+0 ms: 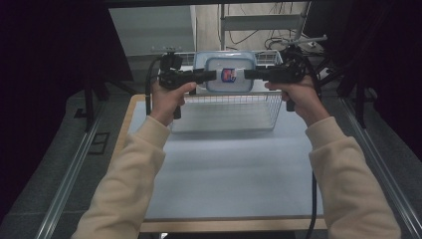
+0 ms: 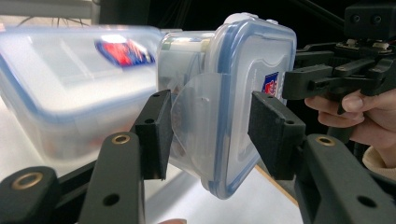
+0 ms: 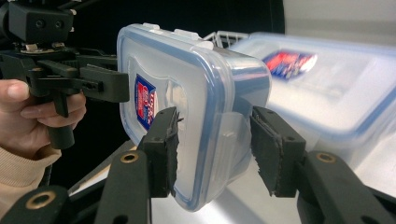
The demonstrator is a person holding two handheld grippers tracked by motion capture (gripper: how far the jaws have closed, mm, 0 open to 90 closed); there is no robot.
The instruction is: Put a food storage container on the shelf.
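both hand-held grippers point(image 1: 230, 75) clamp the lidded plastic container point(image 1: 228, 73) from opposite ends.

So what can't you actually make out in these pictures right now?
- High view: the label on the lidded box is too small to read, and both gripper tips cover its side edges.
- Left gripper view: the second box behind is blurred; its label is unreadable.
- Right gripper view: the wire basket is mostly hidden behind the held box.
- The held box's contents: walls too cloudy.

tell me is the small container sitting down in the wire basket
No, the small container is held up between the left claw and right claw, above the wire basket.
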